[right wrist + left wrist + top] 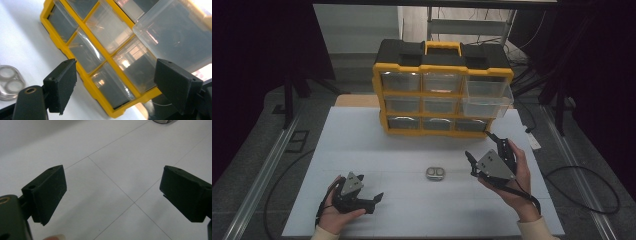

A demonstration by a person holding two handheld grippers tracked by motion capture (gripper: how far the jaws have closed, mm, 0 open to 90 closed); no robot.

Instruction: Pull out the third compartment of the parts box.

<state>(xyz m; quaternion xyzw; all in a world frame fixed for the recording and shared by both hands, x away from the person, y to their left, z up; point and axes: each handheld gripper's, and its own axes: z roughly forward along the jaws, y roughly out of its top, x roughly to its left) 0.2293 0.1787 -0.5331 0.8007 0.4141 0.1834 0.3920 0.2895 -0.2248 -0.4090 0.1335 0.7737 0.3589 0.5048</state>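
Observation:
A yellow and black organizer with clear drawers stands at the back of the white table. Its upper right drawer is pulled out and looks empty. A small metal piece with two rings lies on the table in front of it. My left gripper rests low at the front left, open, jaws toward the piece, with bare table between them. My right gripper is held up right of the piece, open, facing the organizer and its pulled-out drawer. The metal piece lies to its left.
Metal rails run along both sides of the table, and black cables lie on the floor at the right. A shelf frame stands behind the organizer. Dark curtains close off both sides.

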